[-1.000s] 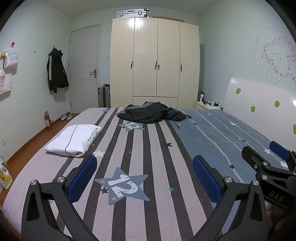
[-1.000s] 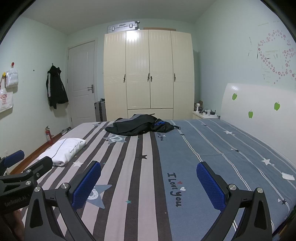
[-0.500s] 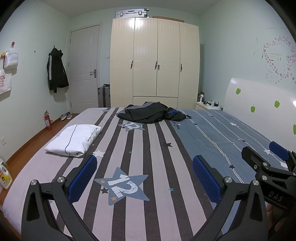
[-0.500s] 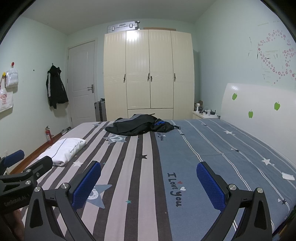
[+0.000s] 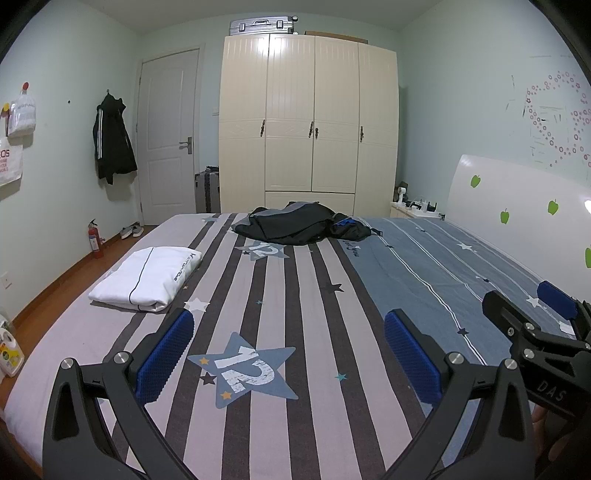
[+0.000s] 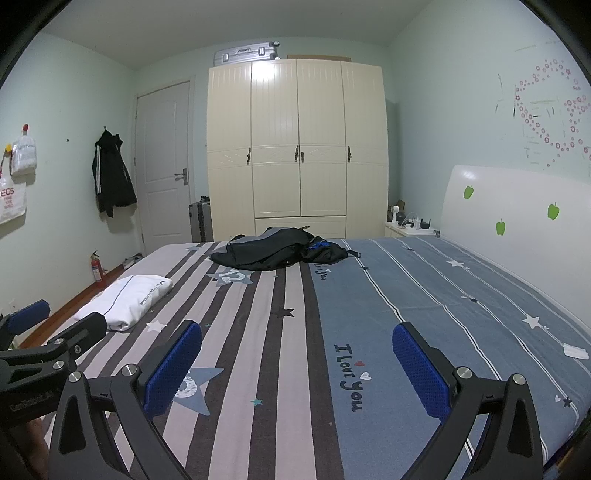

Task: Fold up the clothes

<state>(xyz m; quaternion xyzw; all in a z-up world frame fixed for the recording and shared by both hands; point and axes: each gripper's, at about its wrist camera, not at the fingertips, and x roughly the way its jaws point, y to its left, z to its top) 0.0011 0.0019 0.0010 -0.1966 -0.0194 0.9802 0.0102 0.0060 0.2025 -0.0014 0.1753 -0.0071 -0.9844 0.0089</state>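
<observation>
bedroom around the bed

a cream wardrobe (image 5: 308, 122) stands at the far wall with a silver suitcase (image 5: 261, 26) lying on top and a dark suitcase (image 5: 207, 192) just beside it. left of it is a white door (image 5: 168, 136); a red fire extinguisher (image 5: 95, 240) and shoes (image 5: 132, 230) sit on the floor. the white headboard (image 6: 517, 221) carries green apple stickers. bags (image 6: 16, 173) hang on the left wall.
</observation>
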